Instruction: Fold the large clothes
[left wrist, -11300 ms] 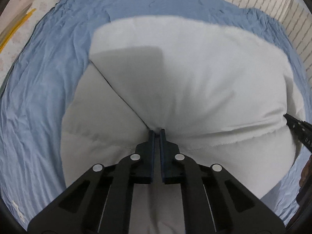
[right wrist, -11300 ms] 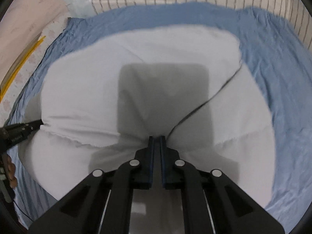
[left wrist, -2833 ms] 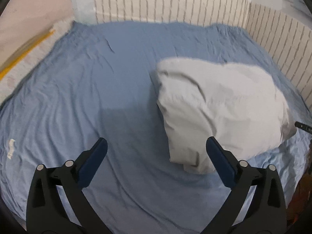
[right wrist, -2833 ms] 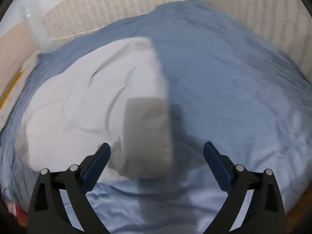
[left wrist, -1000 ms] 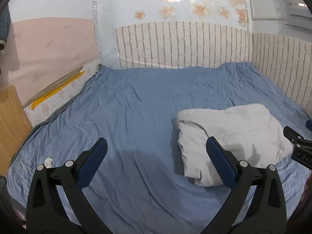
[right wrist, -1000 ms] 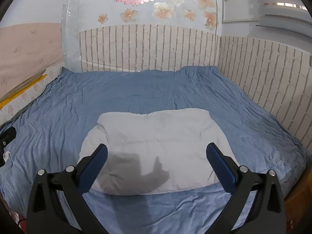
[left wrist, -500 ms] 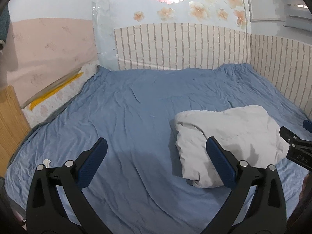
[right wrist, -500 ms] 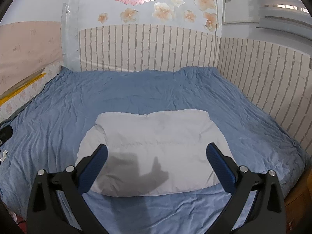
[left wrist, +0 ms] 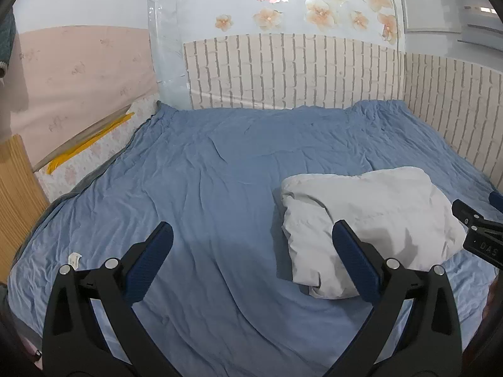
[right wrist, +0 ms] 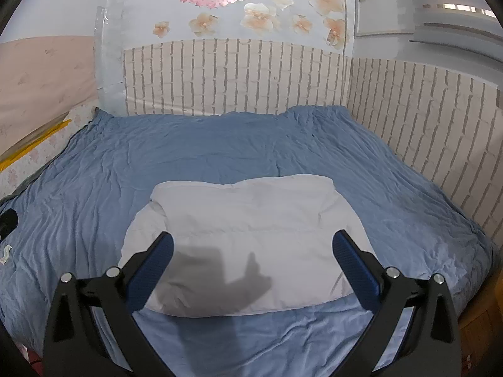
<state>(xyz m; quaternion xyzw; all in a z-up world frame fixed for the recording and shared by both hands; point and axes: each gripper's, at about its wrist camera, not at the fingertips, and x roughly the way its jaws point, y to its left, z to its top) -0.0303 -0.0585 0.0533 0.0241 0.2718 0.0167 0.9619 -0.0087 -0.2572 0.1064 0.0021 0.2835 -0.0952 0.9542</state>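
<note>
A white garment (right wrist: pixel 248 245) lies folded into a puffy rectangle on the blue bed sheet (right wrist: pixel 220 157). In the left wrist view the garment (left wrist: pixel 371 220) sits to the right of centre. My left gripper (left wrist: pixel 251 245) is open and empty, held above the sheet to the left of the garment. My right gripper (right wrist: pixel 251 248) is open and empty, held above the near edge of the garment. The right gripper's body (left wrist: pixel 478 235) shows at the right edge of the left wrist view.
The bed is bounded by a brick-pattern wall (right wrist: pixel 235 75) at the back and on the right (right wrist: pixel 440 119). A pink panel (left wrist: pixel 78 78) and yellow strip (left wrist: pixel 88 141) lie on the left. A small white tag (left wrist: pixel 74 258) lies on the sheet near the left front.
Both grippers, shut on the garment 11 seconds ago, have let go, opened and drawn back from the bed. In the last second hardly anything has moved.
</note>
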